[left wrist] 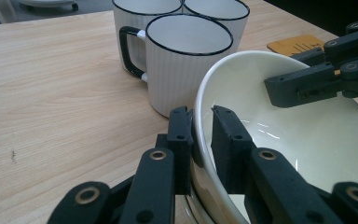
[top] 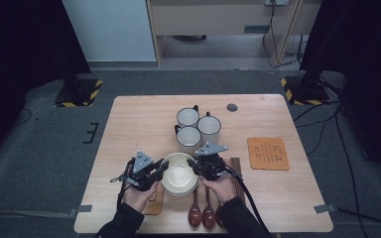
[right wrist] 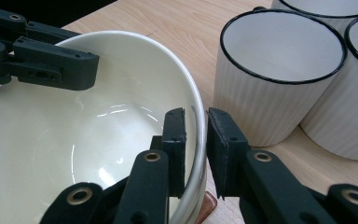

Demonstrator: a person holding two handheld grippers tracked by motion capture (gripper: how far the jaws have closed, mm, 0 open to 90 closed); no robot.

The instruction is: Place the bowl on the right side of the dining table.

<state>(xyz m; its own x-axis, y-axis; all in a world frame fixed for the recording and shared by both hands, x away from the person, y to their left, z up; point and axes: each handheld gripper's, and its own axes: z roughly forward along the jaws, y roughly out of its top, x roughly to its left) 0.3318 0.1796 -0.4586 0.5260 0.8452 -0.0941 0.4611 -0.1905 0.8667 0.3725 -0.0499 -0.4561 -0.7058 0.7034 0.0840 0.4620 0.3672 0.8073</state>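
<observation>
A cream bowl (top: 178,176) tops a small stack at the front middle of the wooden table (top: 139,119). My left gripper (top: 164,166) comes in from the left and is shut on the bowl's left rim. In the left gripper view my left gripper (left wrist: 200,121) has one jaw inside the bowl (left wrist: 307,135) and one outside. My right gripper (top: 194,167) clamps the opposite rim. In the right gripper view my right gripper (right wrist: 196,121) straddles the edge of the bowl (right wrist: 74,135). A hand holds each gripper.
Three white mugs (top: 198,128) with black rims stand close behind the bowls. An orange coaster (top: 268,153) lies to the right. Brown spoons (top: 202,213) lie at the front edge and dark chopsticks (top: 236,171) beside the right hand. A brown mat (top: 155,203) lies under the left hand.
</observation>
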